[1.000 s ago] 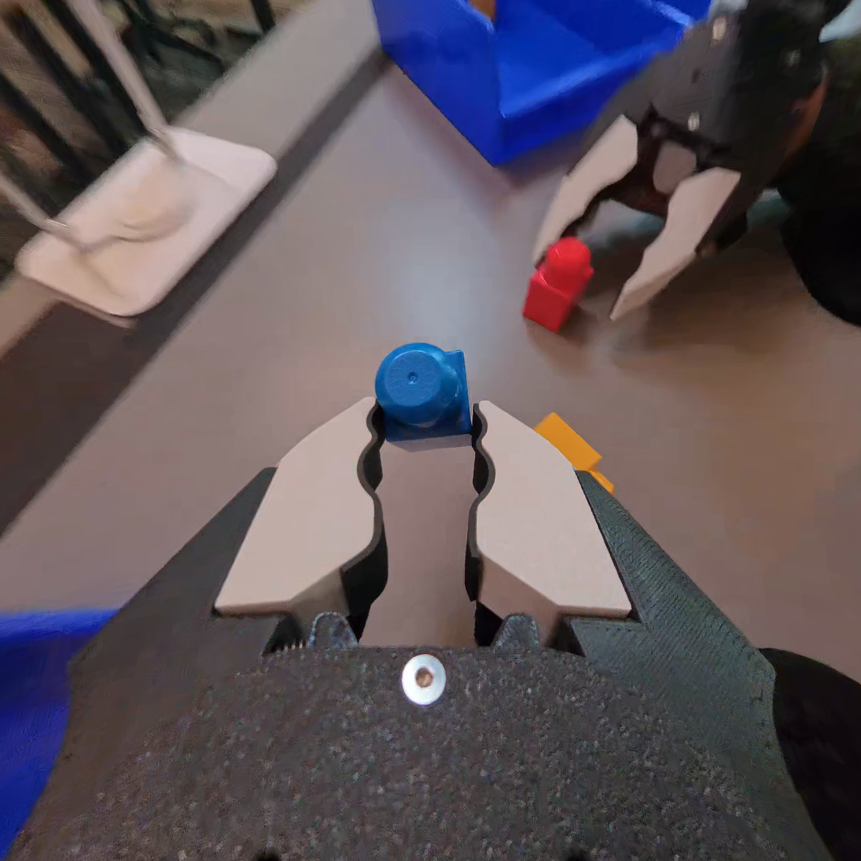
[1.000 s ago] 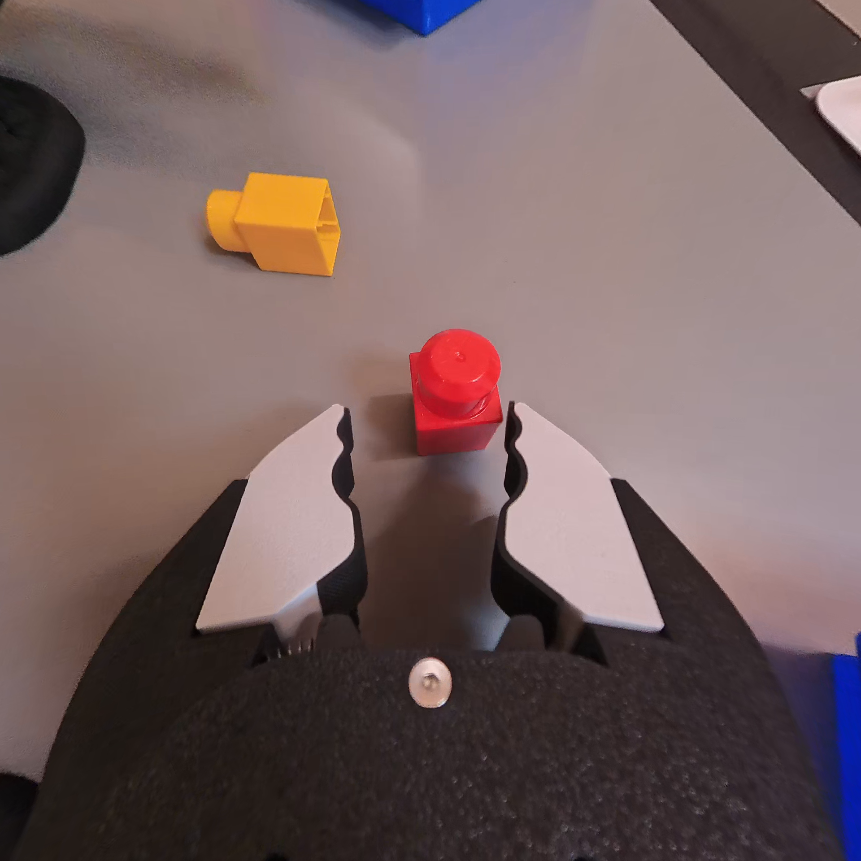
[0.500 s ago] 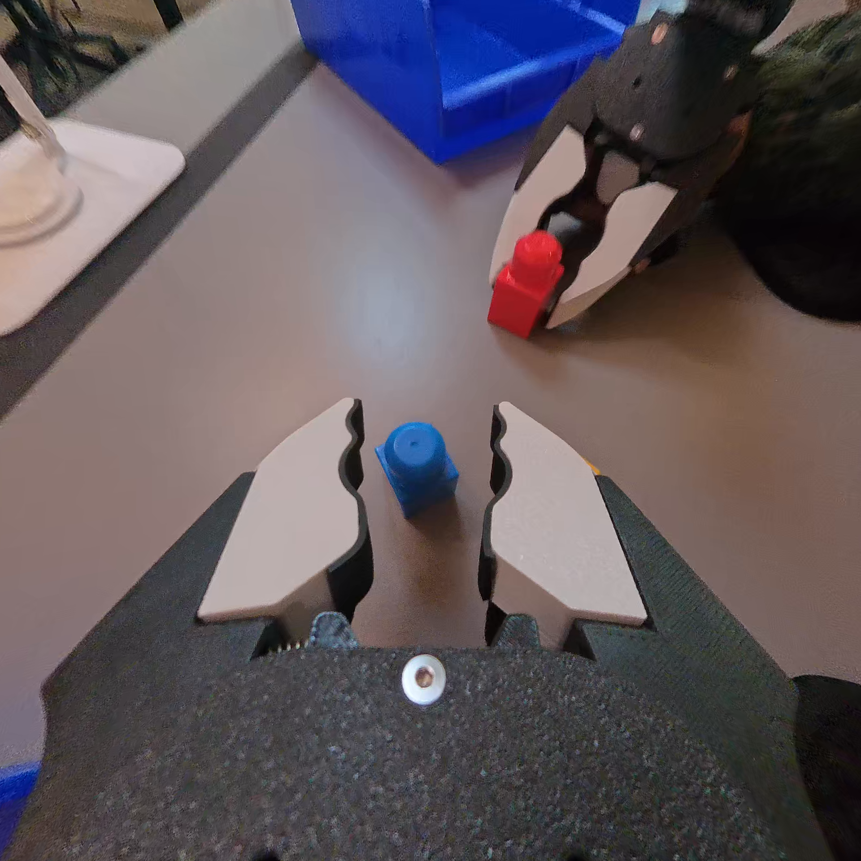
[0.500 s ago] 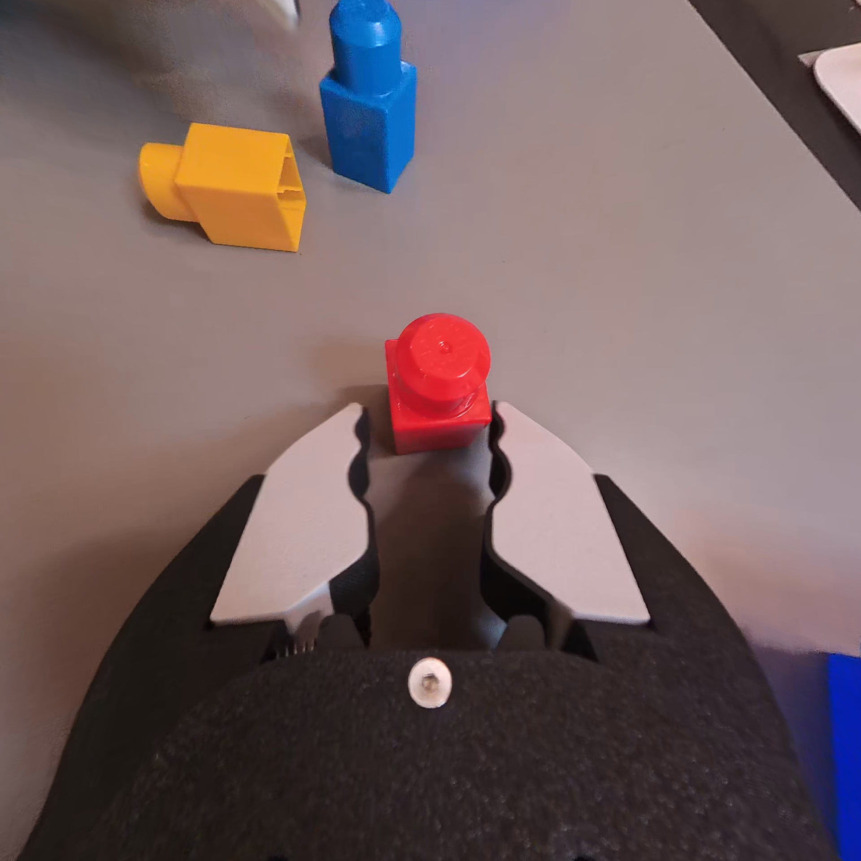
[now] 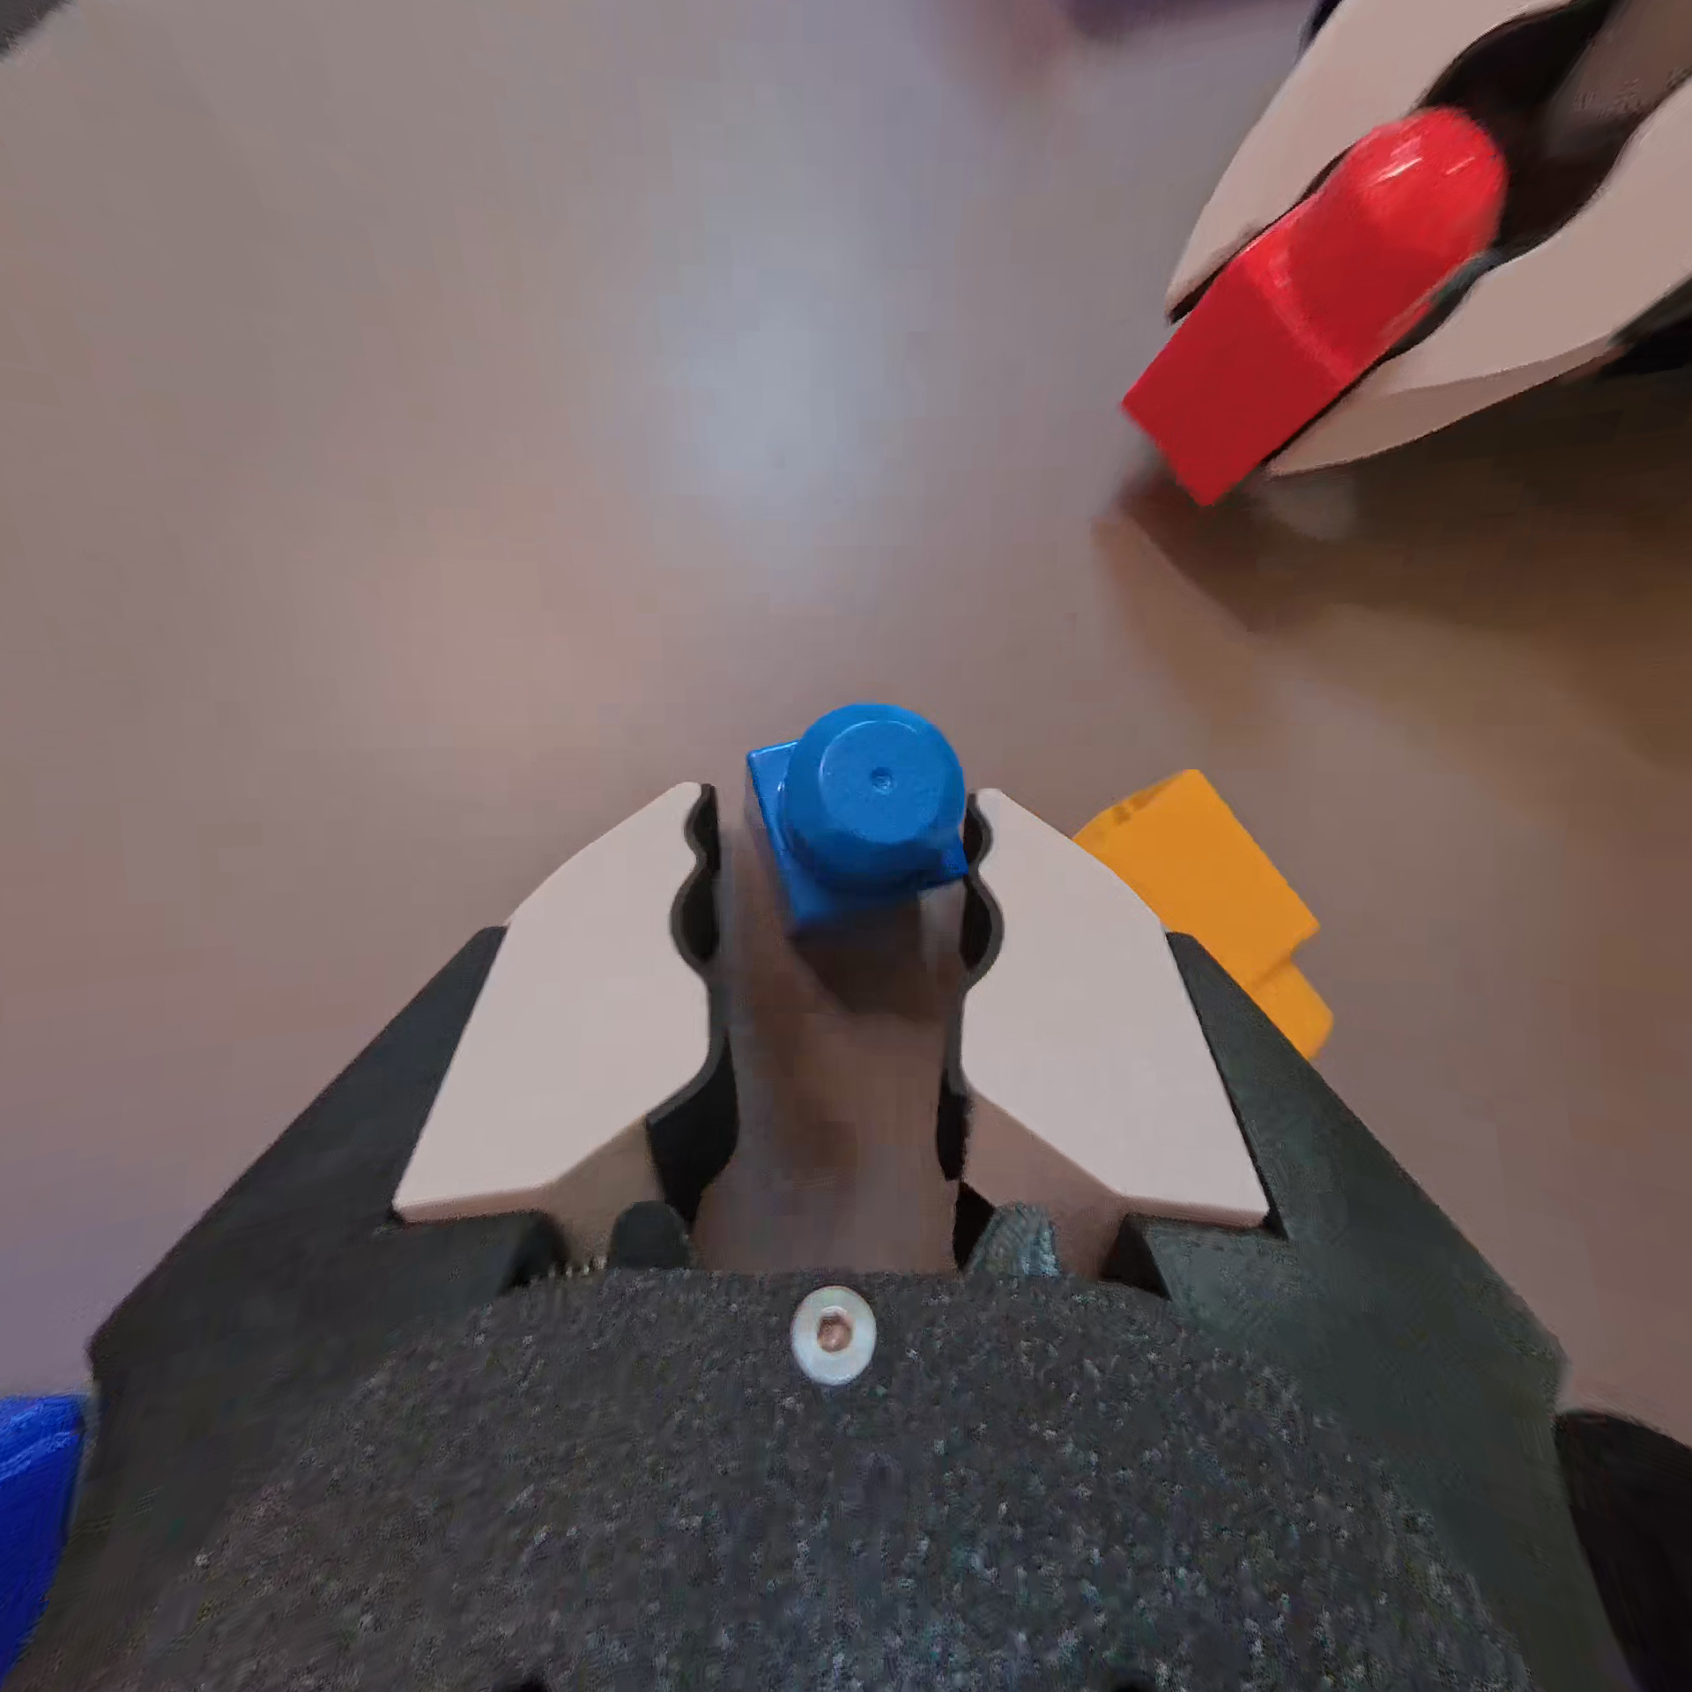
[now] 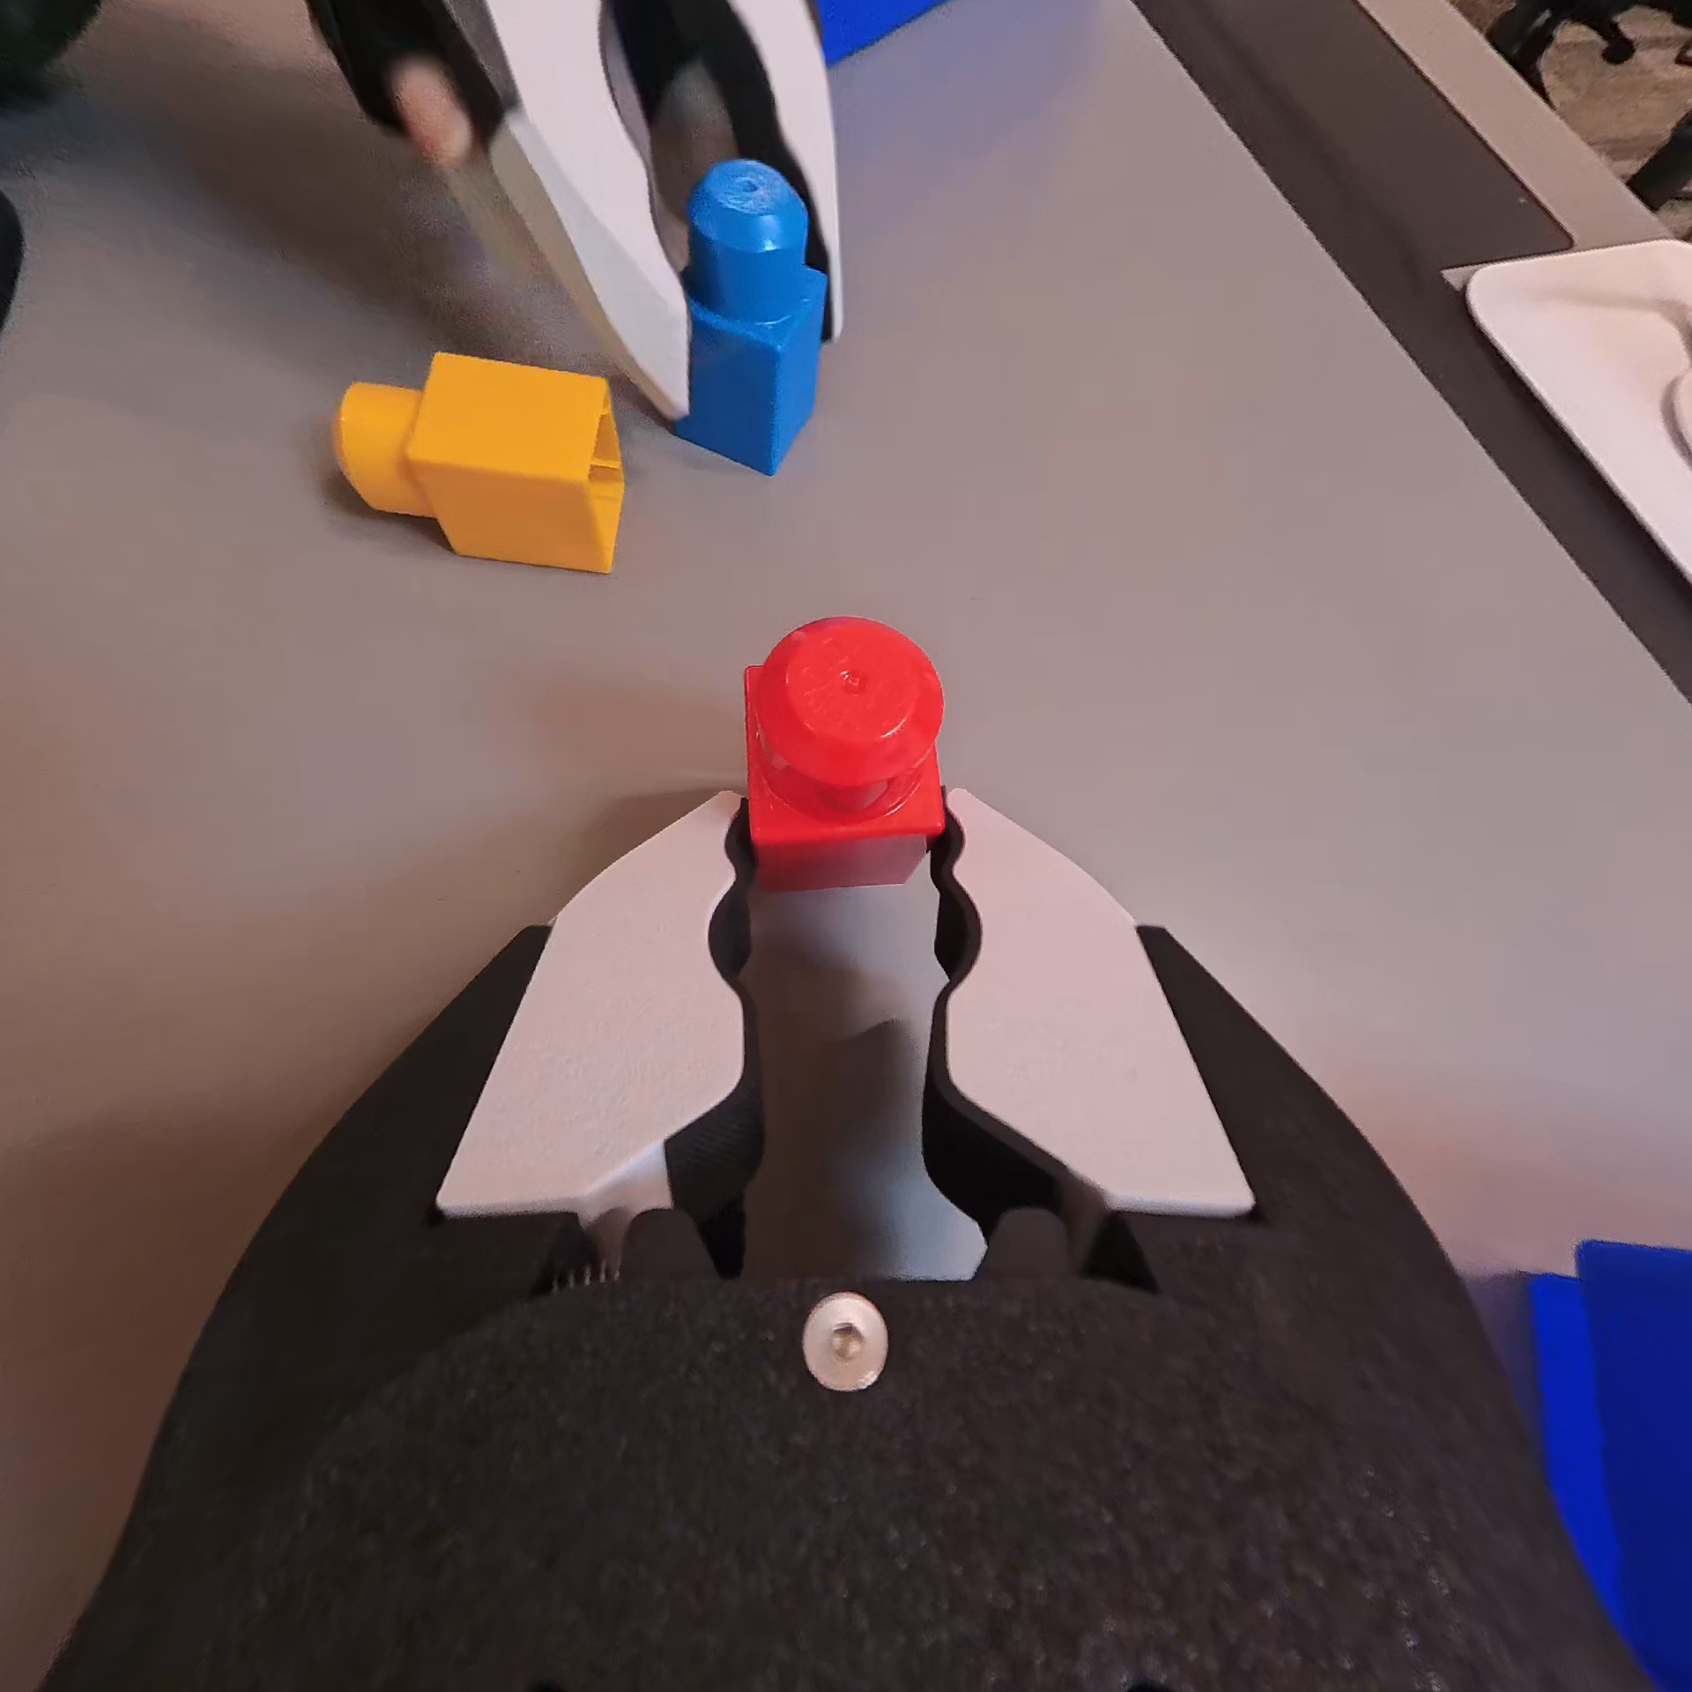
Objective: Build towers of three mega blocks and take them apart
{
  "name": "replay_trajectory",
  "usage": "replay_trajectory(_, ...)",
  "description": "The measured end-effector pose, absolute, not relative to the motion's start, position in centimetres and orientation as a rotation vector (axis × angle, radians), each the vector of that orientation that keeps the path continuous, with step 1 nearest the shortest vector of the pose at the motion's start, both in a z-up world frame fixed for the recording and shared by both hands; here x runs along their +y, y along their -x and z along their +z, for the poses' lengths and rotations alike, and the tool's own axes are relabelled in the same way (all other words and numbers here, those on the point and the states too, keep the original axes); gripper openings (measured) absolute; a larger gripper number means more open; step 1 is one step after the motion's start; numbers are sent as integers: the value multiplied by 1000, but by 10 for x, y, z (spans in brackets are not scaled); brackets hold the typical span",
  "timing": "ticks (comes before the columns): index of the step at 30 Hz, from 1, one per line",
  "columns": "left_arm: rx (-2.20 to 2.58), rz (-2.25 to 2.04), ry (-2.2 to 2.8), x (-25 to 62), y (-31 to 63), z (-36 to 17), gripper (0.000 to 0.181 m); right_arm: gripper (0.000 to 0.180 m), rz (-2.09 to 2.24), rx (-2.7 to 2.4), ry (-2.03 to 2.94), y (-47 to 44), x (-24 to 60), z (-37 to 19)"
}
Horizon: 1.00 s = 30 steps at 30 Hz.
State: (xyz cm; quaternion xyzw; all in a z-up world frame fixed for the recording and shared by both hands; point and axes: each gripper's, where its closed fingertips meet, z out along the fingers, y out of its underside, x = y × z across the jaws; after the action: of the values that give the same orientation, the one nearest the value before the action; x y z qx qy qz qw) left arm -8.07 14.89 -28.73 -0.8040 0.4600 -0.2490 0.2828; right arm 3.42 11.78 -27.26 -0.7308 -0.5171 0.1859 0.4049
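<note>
A blue block (image 5: pixel 861 815) stands upright on the grey table (image 5: pixel 458 458) between my left gripper's (image 5: pixel 840 806) fingertips. The left pad stands clear of it, so this gripper is open. The right wrist view shows the same: the left gripper (image 6: pixel 751 366) straddles the blue block (image 6: pixel 751 320). My right gripper (image 6: pixel 842 810) is shut on a red block (image 6: pixel 847 787), with both pads against its square base. The left wrist view shows this red block (image 5: pixel 1282 311) tilted between the right gripper's (image 5: pixel 1227 385) fingers. A yellow block (image 6: pixel 522 458) lies on its side beside the blue one, and it also shows in the left wrist view (image 5: pixel 1199 879).
A blue bin (image 6: pixel 870 27) stands at the far edge and another blue bin (image 6: pixel 1630 1465) at the near right. A white stand base (image 6: pixel 1602 366) lies beyond the table's dark right edge strip (image 6: pixel 1328 137).
My left gripper let go of the blue block, left it standing, then came down around it with the jaws open. My right gripper moved forward and closed on the red block.
</note>
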Motion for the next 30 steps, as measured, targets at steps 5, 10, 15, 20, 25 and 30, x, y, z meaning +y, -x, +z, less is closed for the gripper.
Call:
replay_trajectory(5,1166,-586,2003,162,75,-254,37,37,479,-1259,1833,-36,121,-264)
replay_trajectory(10,1375,-1004,1476,76,32,-157,37,37,678,-1354,1765,-14,92,-255)
replay_trajectory(15,1644,-988,1482,40,8,-193,37,37,705,-1584,1724,11,51,-262)
replay_trajectory(20,1793,-912,1561,32,8,-224,37,37,630,-1663,1739,18,39,-266)
replay_trajectory(25,1813,-880,1570,33,13,-227,37,36,601,-1644,1748,20,40,-263)
replay_trajectory(30,1786,-894,1534,37,13,-223,37,36,637,-1576,1744,23,44,-256)
